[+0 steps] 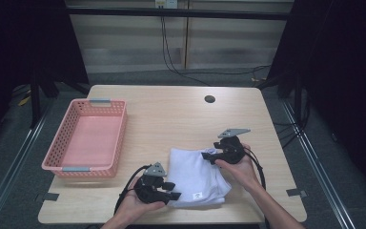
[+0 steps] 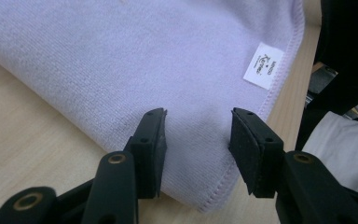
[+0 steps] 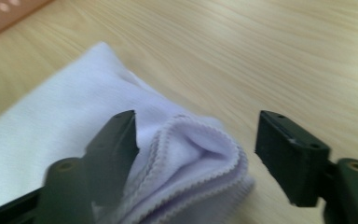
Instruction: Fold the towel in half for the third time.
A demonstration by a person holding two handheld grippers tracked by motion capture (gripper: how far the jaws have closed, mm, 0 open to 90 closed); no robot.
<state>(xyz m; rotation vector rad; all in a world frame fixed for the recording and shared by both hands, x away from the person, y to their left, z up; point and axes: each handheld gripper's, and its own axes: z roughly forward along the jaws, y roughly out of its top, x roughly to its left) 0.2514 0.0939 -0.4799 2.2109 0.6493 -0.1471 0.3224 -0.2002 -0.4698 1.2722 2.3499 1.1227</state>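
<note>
A folded pale lilac towel [image 1: 193,174] lies on the wooden table [image 1: 171,109] near its front edge. My left gripper [image 1: 174,195] sits at the towel's front left corner. In the left gripper view the towel [image 2: 121,56] runs under that gripper [image 2: 198,140], whose jaws stand apart over the stitched corner without pressing it; a white label [image 2: 263,65] shows near the hem. My right gripper [image 1: 207,156] is at the towel's far right corner. In the right gripper view the towel's bunched layered edges [image 3: 200,158] lie between that gripper's [image 3: 198,135] wide-apart jaws, untouched by the pads.
A pink plastic basket [image 1: 97,102] with nothing in it stands at the table's left side. A round cable hole [image 1: 209,99] sits near the back edge. Bare tabletop stretches behind the towel and to its right.
</note>
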